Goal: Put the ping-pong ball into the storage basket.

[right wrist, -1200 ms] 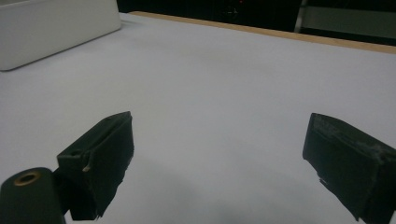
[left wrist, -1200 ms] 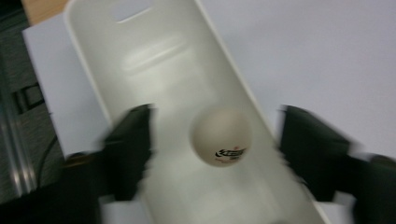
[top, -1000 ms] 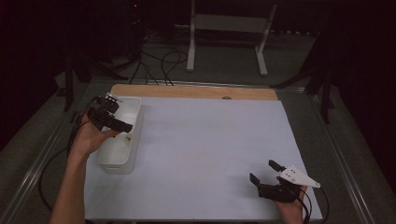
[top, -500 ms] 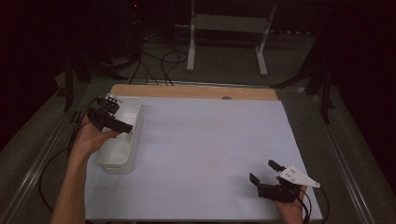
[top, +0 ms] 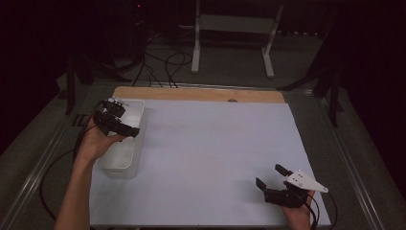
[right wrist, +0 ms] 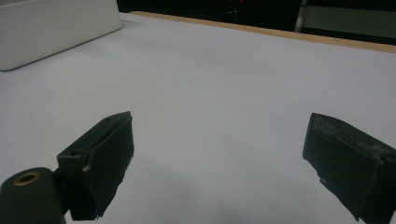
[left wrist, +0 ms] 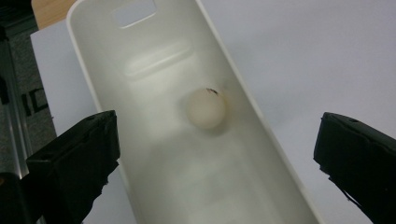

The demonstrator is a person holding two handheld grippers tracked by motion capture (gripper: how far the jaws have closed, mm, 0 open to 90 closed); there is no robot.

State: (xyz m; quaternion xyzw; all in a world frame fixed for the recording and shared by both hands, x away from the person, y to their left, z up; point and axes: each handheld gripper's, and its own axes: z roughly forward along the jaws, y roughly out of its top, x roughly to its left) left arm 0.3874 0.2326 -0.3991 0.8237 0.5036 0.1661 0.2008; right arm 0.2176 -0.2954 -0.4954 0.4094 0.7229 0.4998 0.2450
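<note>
The left gripper [top: 125, 125] hangs over the white bin [top: 125, 163], its black jaws spread wide with nothing between them. In the left gripper view the same gripper [left wrist: 217, 154] looks straight down into the bin [left wrist: 140, 51], one jaw standing outside the bin's one long wall and the other outside the opposite wall, over the white sheet [left wrist: 317, 60]. A small pale ball [left wrist: 206, 108] lies on the bin's floor, near the middle of its length and closer to one long wall than to the other; a small dark mark shows on the ball's upper edge. The ball is apart from both jaws. A slot-shaped handle opening cuts through the bin's far end wall.

The bin itself sits at the left edge of the white sheet [top: 215, 158], its far end close to the bare wooden strip [top: 191, 93] of the table beyond the sheet. The person's left hand [top: 95, 141] grips the left gripper just beside the bin's outer wall.

The right gripper [top: 272, 178] is well apart from the bin, low over the near right corner of the sheet, jaws also spread and empty. In the right gripper view it [right wrist: 217, 161] faces across the bare sheet [right wrist: 224, 79], with the bin's outer wall [right wrist: 56, 28] far off at the upper left.
</note>
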